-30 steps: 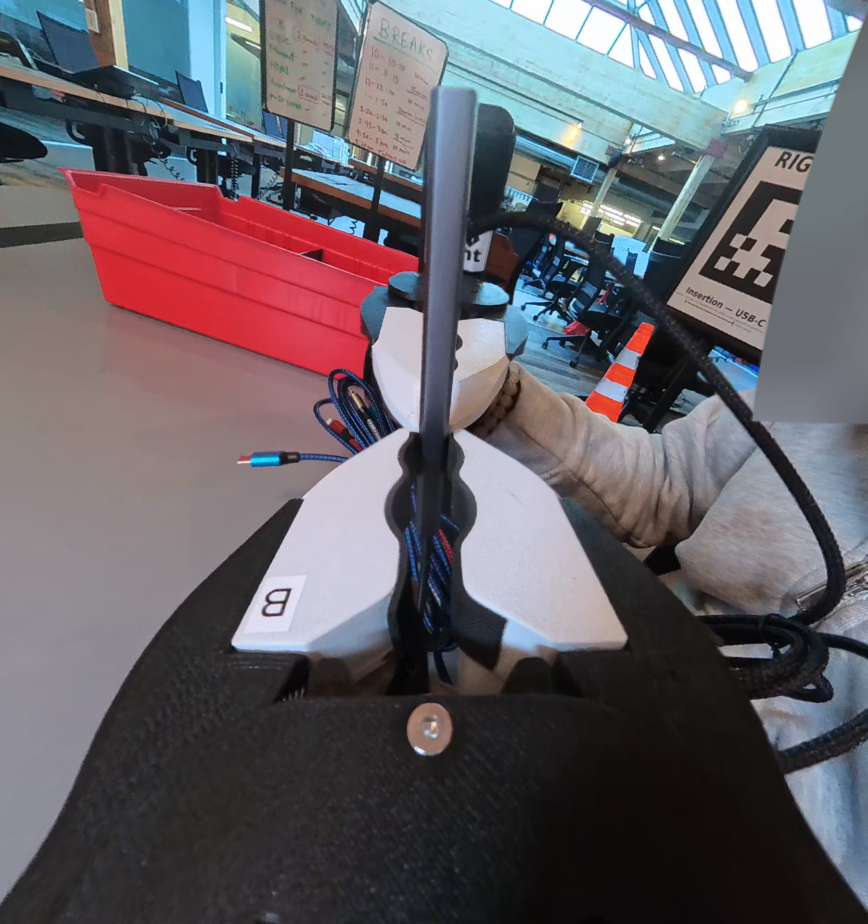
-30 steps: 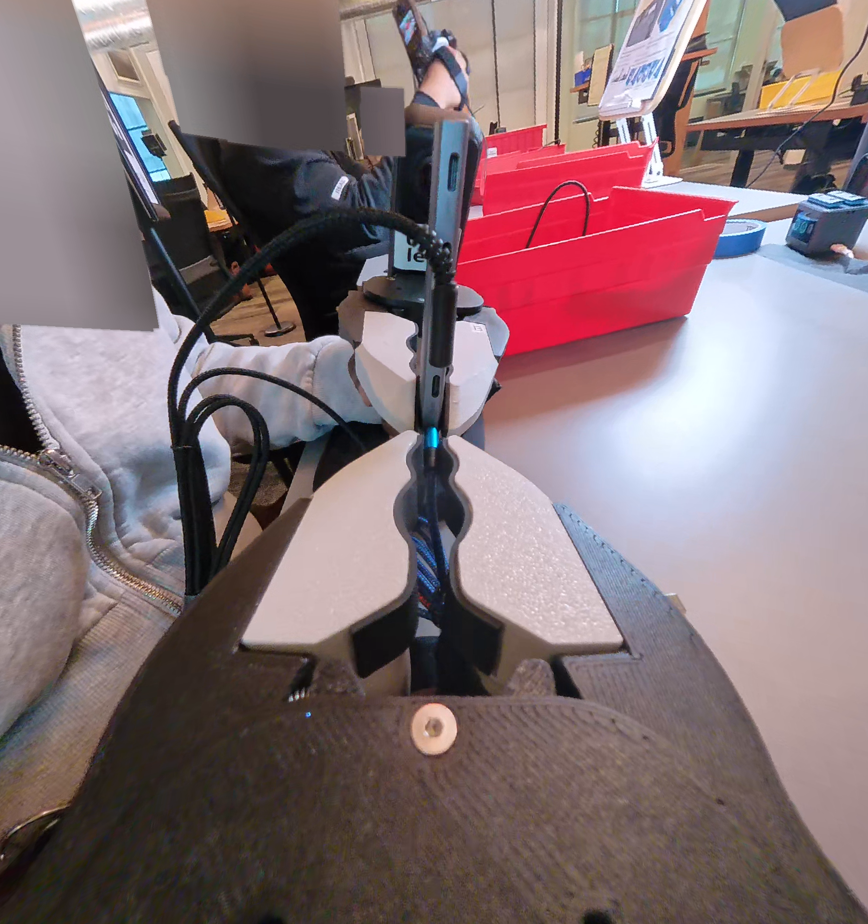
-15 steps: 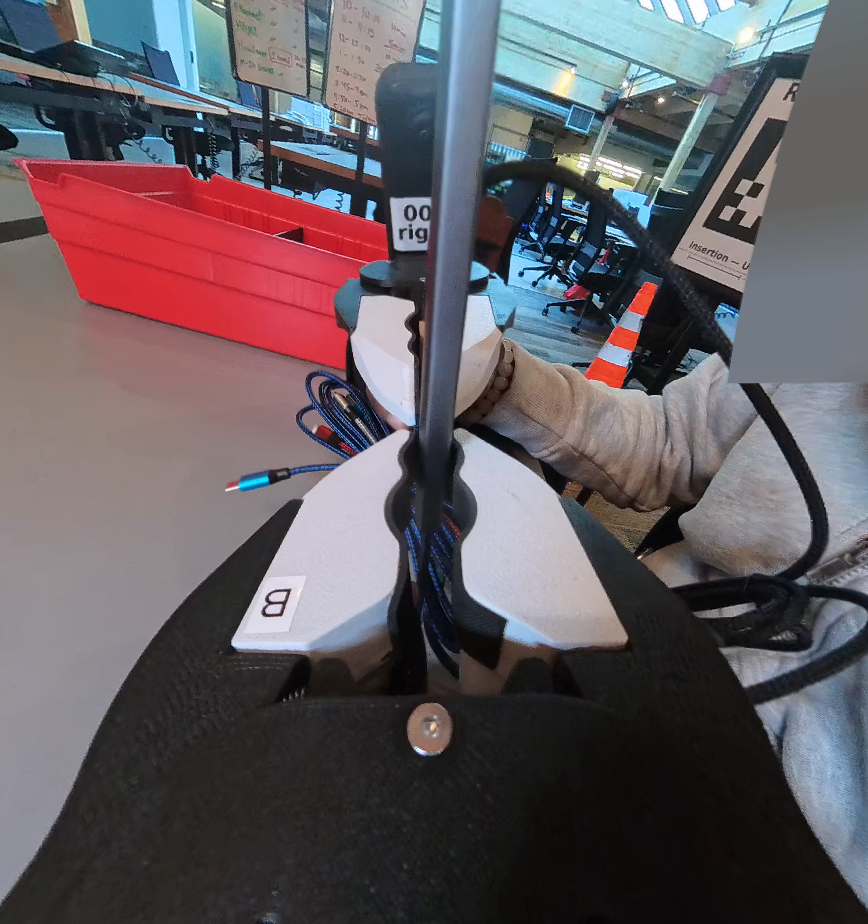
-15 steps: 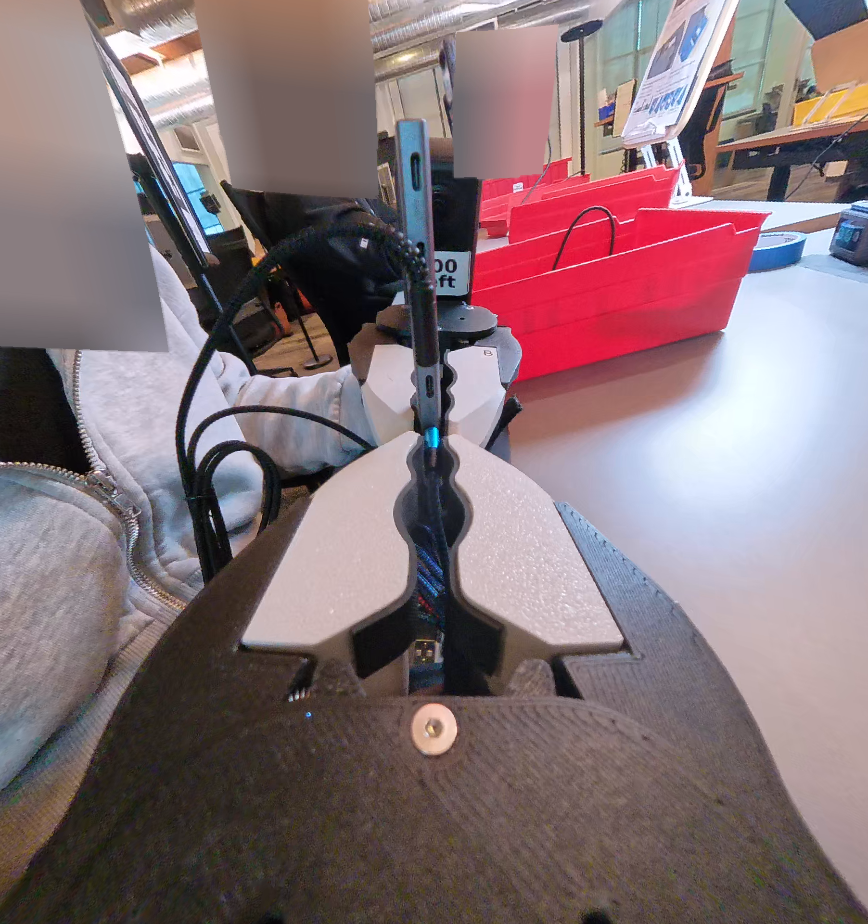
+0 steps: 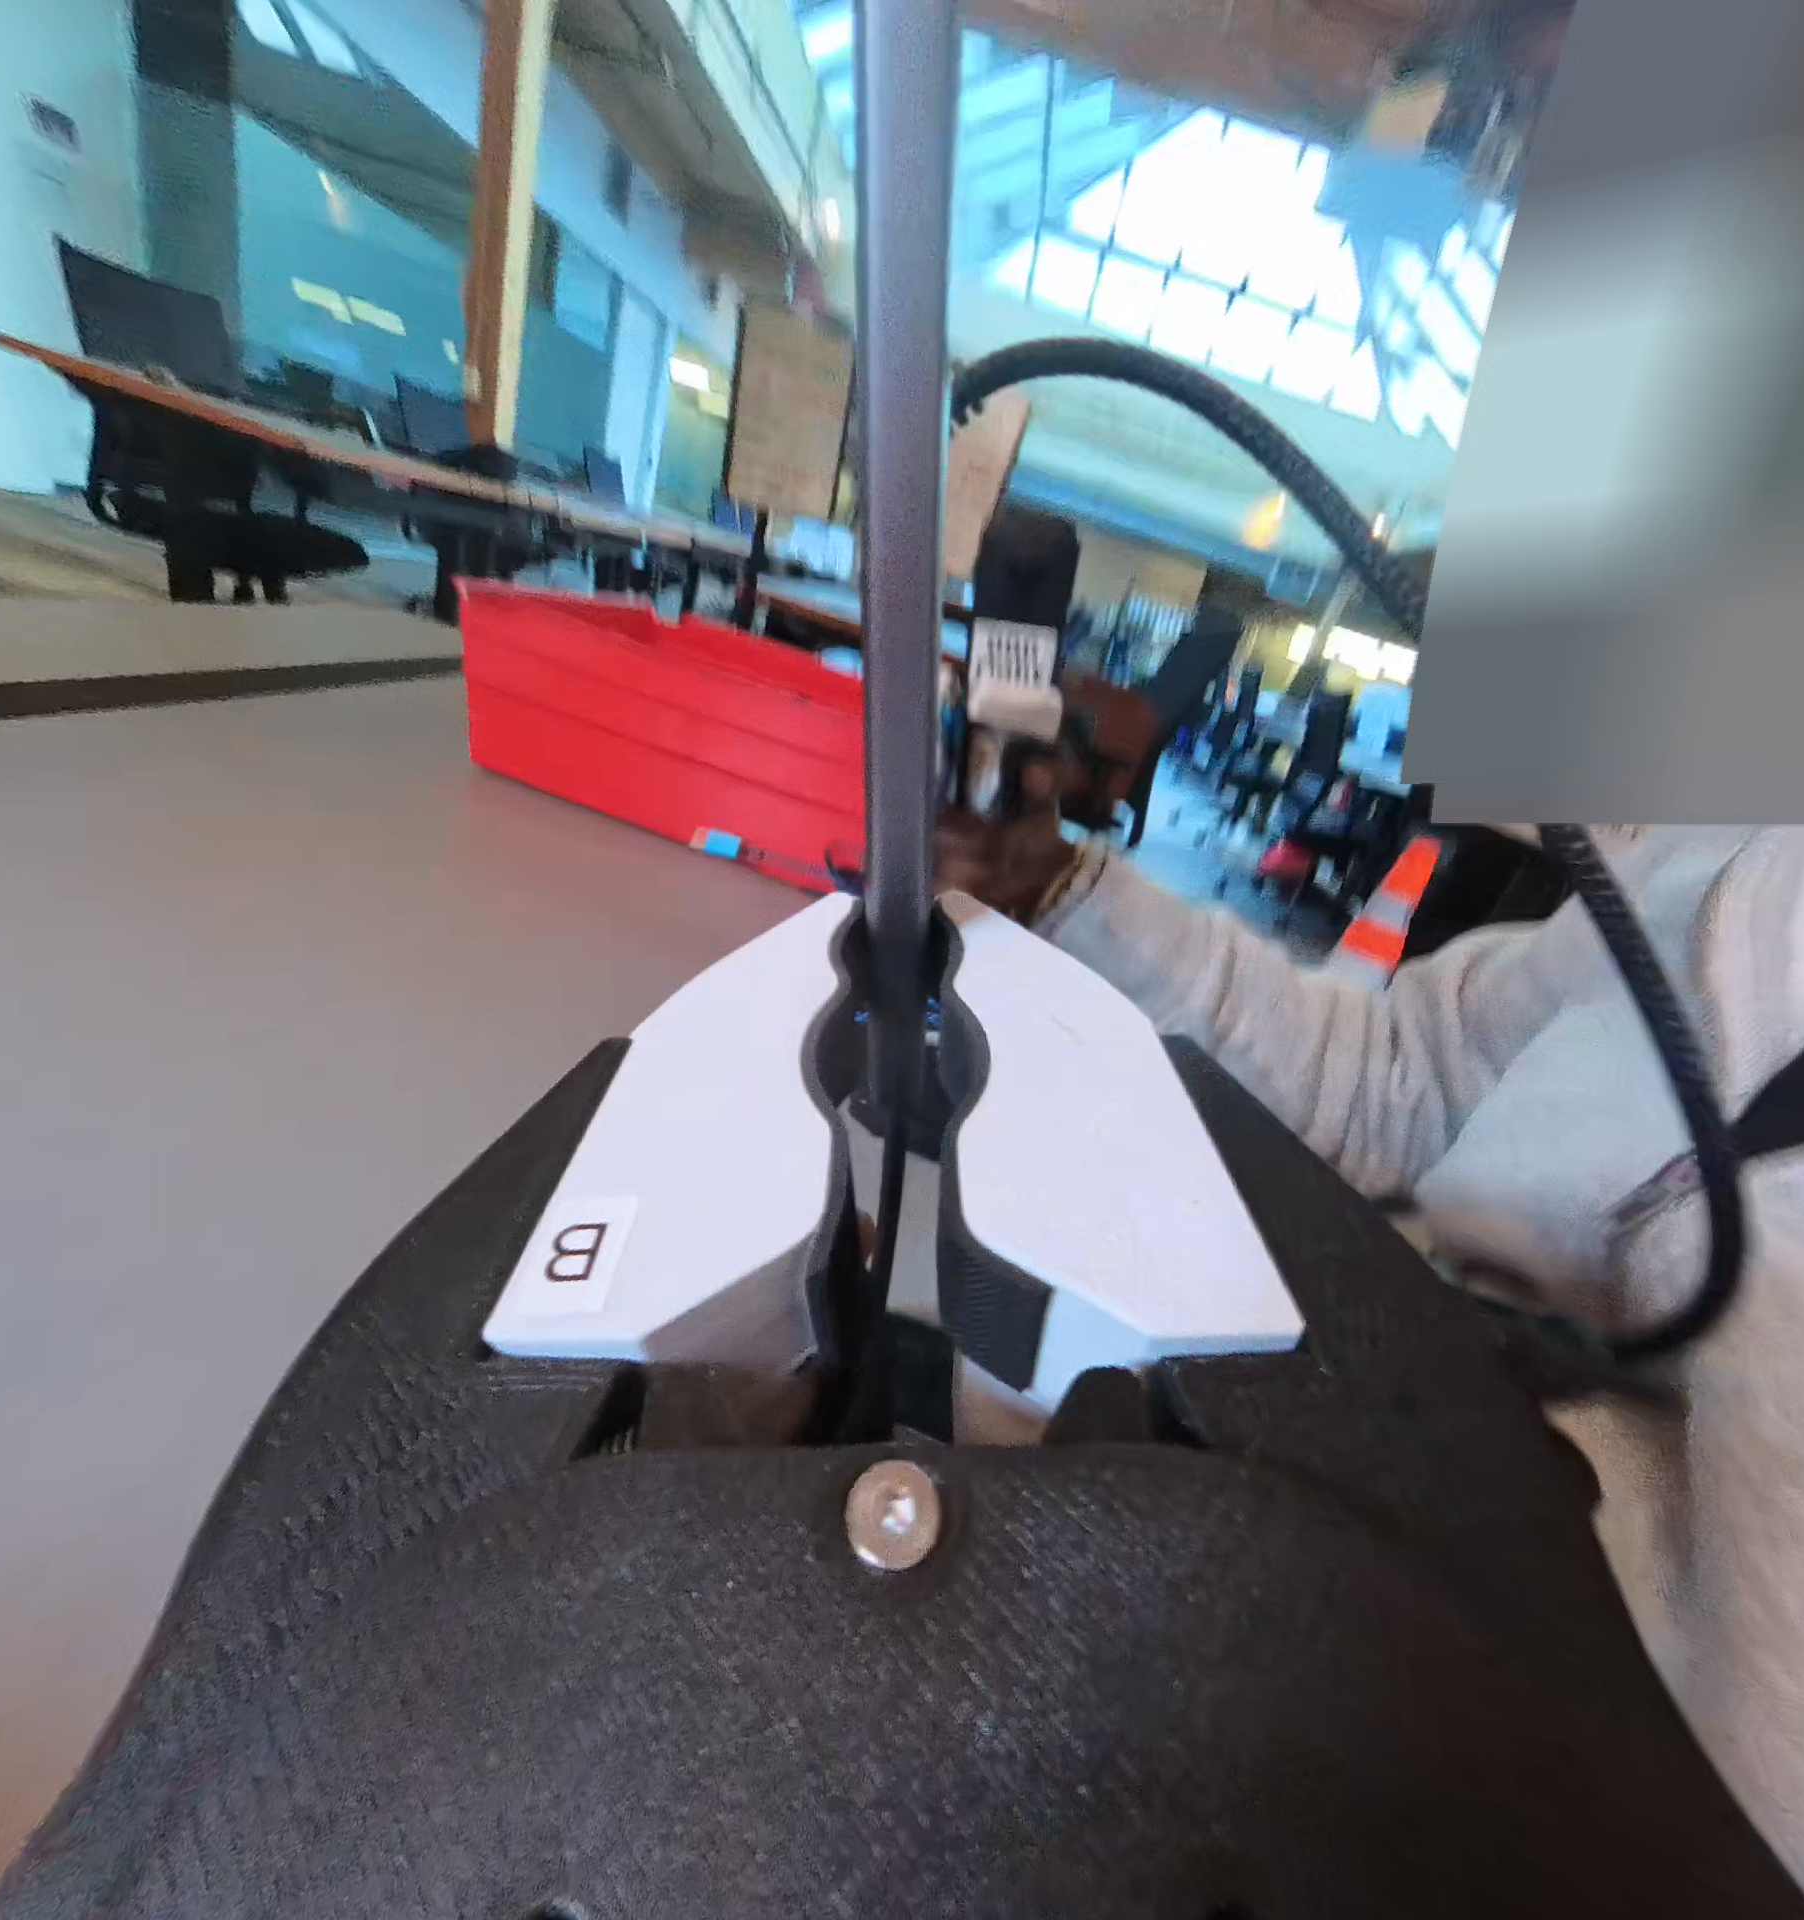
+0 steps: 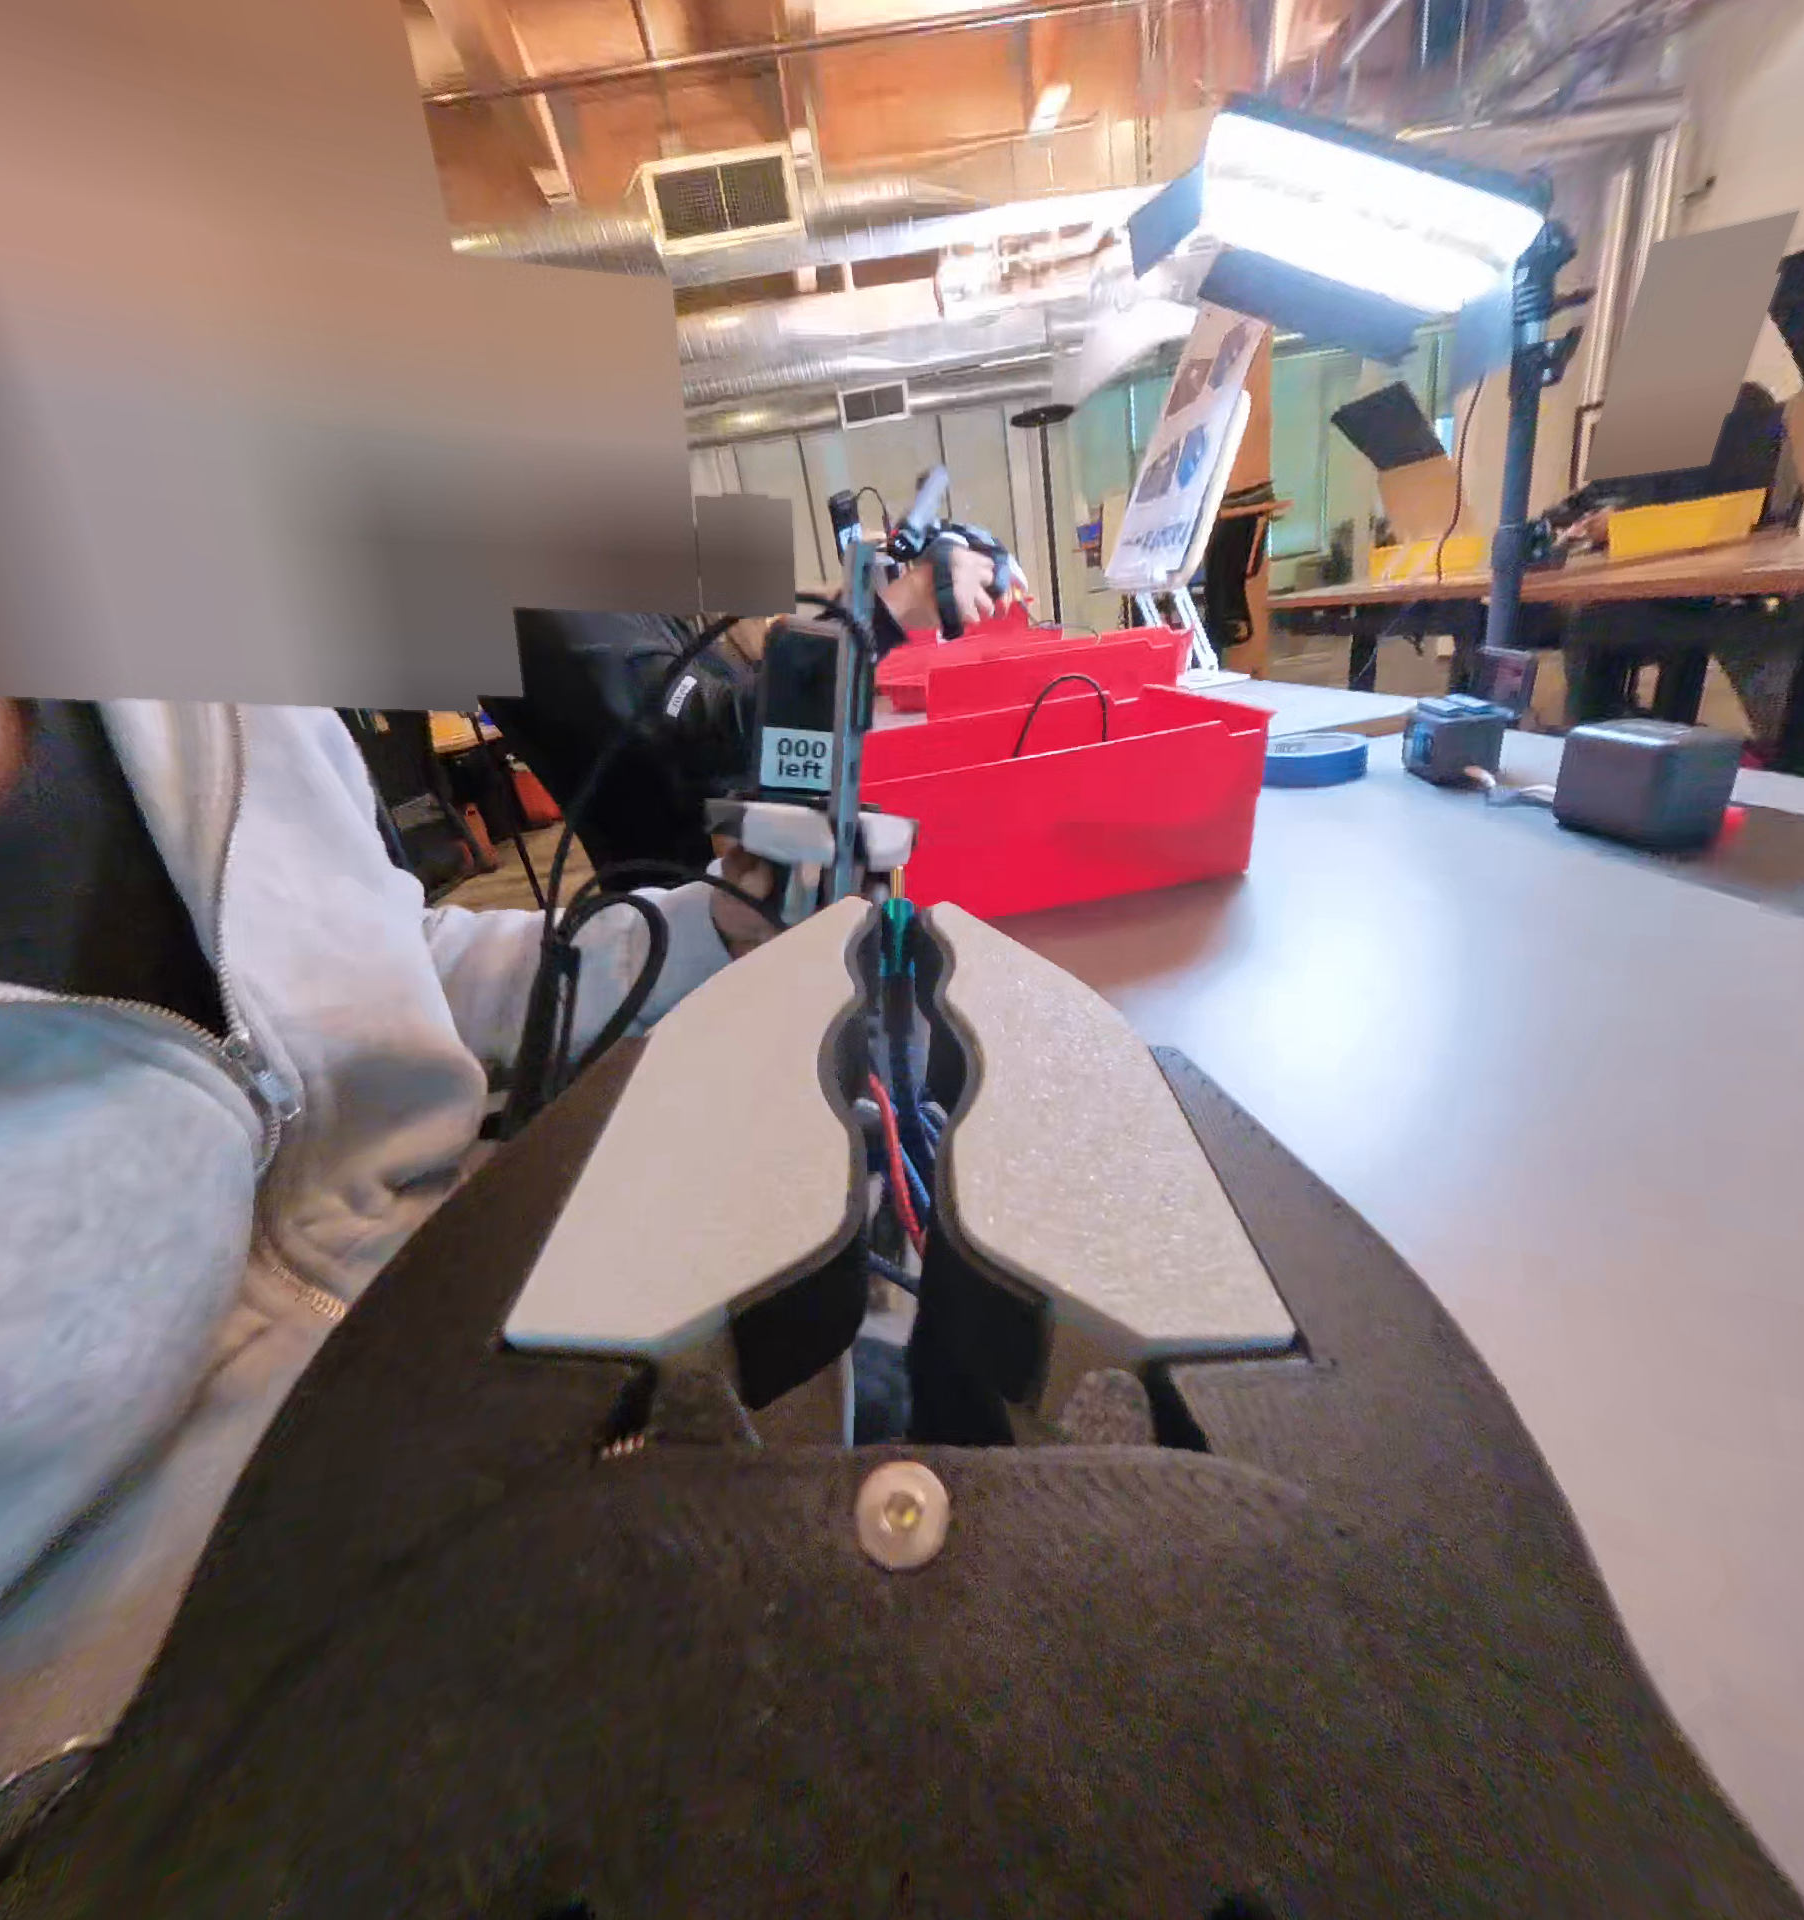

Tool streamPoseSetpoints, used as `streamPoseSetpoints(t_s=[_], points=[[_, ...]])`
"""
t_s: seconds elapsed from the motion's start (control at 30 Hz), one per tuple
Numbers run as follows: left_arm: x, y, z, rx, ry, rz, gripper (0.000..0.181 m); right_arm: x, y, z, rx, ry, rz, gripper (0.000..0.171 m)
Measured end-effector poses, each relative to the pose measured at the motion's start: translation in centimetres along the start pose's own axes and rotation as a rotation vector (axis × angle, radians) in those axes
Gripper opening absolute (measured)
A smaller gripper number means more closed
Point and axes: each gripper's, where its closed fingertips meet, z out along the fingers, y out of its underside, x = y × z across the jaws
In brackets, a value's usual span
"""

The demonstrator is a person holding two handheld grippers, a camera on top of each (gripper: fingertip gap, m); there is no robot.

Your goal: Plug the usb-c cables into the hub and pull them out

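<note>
My left gripper [image 5: 898,925] is shut on the lower end of a slim grey hub [image 5: 900,520], which stands upright. The hub's black braided cable [image 5: 1241,436] arcs off to the right. My right gripper [image 6: 896,914] is shut on a teal USB-C plug [image 6: 896,940] whose metal tip points at the hub [image 6: 856,727] but stands apart from it. Blue and red cable strands [image 6: 903,1122] hang between its fingers. A loose blue connector [image 5: 716,842] lies by the red bin. Each gripper shows farther off in the other's view: the right [image 5: 1012,717] and the left [image 6: 810,836].
A red bin [image 5: 649,717] stands on the grey table [image 5: 254,935]; it also shows in the right wrist view [image 6: 1064,810]. A blue tape roll [image 6: 1319,756] and a dark grey box [image 6: 1646,779] sit at the far right. The person's grey sleeve [image 5: 1241,997] is close by. The tips of one gripper are about 12 cm away from the tips of the other.
The teal plug was seated in the hub's edge port; now it is out. The two grippers have moved well apart, and both views have tilted upward.
</note>
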Motion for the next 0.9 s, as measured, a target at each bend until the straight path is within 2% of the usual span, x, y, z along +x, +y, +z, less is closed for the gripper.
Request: streamPoseSetpoints(t_s=[0.03,0.23,0.33,0.47,0.57,0.67,0.77,0.9], points=[[0.2,0.7,0.7,-0.057,0.003,0.025,0.01,0.3,0.2,0.6,-0.02,0.013,-0.001,0.005],[0.8,1.7,2.1,-0.116,0.021,0.076,0.011,-0.1,0.9,2.0,-0.041,0.022,0.005,0.005],[0.9,1.7,2.1,-0.118,0.006,0.104,0.011,-0.3,-1.3,2.3,0.052,0.056,-0.006,0.005],[1.3,1.7,2.0,-0.112,0.022,0.138,0.011,-0.8,-7.3,1.6,0.192,0.152,-0.06,0.005],[1.6,1.7,1.9,-0.104,0.038,0.15,0.012,-1.1,-12.6,-0.4,0.233,0.249,-0.148,0.005],[1.7,1.6,1.9,-0.102,0.038,0.153,0.012,-0.4,-16.3,-3.2,0.175,0.354,-0.211,0.005],[1.6,1.5,1.8,-0.094,0.034,0.154,0.012,2.1,-16.9,-7.2,0.019,0.514,-0.228,0.005],[1.5,1.6,1.9,-0.098,0.036,0.143,0.012,5.8,-15.1,-13.4,-0.144,0.69,-0.188,0.006]])
